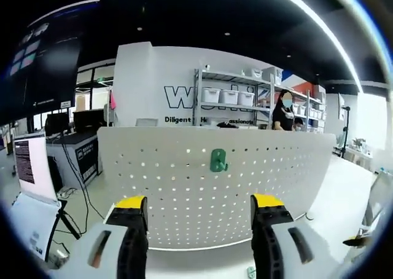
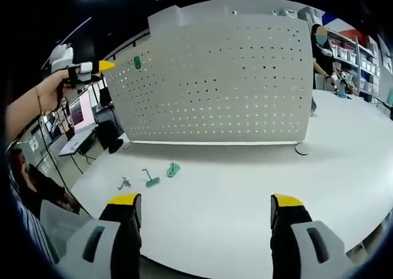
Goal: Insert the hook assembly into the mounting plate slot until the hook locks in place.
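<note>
**A:** Green hook [image 1: 218,160] is already sitting on the white pegboard [image 1: 184,199], up in the top rows, a bit right of centre in the left gripper view. Left tongs [image 1: 199,212] are spread wide with nothing between them, hanging in front of the board below the hook, not touching it. Can't tell from here if it's actually locked or just hanging in the holes.

**B:** Yeah, from the right gripper view the hook [image 2: 137,62] is tiny, just beside the yellow tip of the left tongs [image 2: 105,65], way out at the far left end of the board. Right tongs [image 2: 206,206] are also wide and empty, over the white tabletop [image 2: 245,187], well apart from the board. Three more green hook pieces [image 2: 147,179] lying loose on the tabletop near the foot of the board.

**A:** So how would you finish it?

**B:** My guess: come in square to the board, pinch the hook by its body, push straight in and then down, no twisting. If the board rocks on its stand, brace it with the right tongs. And keep the spares and the board in frame.
</note>
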The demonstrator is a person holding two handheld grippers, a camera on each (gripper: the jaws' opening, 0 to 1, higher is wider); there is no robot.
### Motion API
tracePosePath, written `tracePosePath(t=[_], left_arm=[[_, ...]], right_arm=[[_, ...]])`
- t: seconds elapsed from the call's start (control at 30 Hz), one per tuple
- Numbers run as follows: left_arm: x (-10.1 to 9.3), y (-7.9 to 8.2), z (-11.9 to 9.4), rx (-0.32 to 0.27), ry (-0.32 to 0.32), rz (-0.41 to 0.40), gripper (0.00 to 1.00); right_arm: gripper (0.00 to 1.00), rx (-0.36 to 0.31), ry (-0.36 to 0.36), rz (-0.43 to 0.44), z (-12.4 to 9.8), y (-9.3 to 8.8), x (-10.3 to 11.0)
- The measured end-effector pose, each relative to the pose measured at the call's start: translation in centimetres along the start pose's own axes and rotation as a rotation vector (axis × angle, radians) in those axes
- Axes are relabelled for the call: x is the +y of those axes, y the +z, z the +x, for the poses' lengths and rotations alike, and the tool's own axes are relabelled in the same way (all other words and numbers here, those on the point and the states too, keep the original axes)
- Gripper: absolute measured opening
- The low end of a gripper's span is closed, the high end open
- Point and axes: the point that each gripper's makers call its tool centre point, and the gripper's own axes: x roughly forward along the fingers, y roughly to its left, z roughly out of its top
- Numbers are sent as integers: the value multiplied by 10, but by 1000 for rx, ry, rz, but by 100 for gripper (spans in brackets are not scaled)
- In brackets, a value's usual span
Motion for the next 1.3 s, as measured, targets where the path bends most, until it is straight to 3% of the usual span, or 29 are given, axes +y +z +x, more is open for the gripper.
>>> tracePosePath(t=[0.17,0.27,0.43,0.53,0.67,0.8,0.93,1.17,1.3], left_arm=[[4,-16,-12,36,-4,-17,77],[2,-29,-16,74,-17,20,76],[-4,-46,-24,118,-62,-20,84],[-12,-65,-33,195,-101,30,84],[-20,-83,-46,247,-147,-41,90],[-23,-93,-59,260,-155,-5,87],[-31,-102,-70,282,-181,-84,91],[-37,-112,-83,295,-194,-79,93],[-38,-121,-91,312,-207,-115,94]], right_arm=[[83,-4,5,-7,-4,1,0],[82,-17,7,-17,-5,3,1],[82,-11,19,-10,-7,1,4],[82,-6,22,-13,-7,0,5],[82,-5,17,-13,-3,1,2],[82,-8,19,-29,-1,7,1],[82,-9,23,-45,0,9,0],[83,9,35,-64,0,4,7],[83,24,44,-85,-1,1,11]])
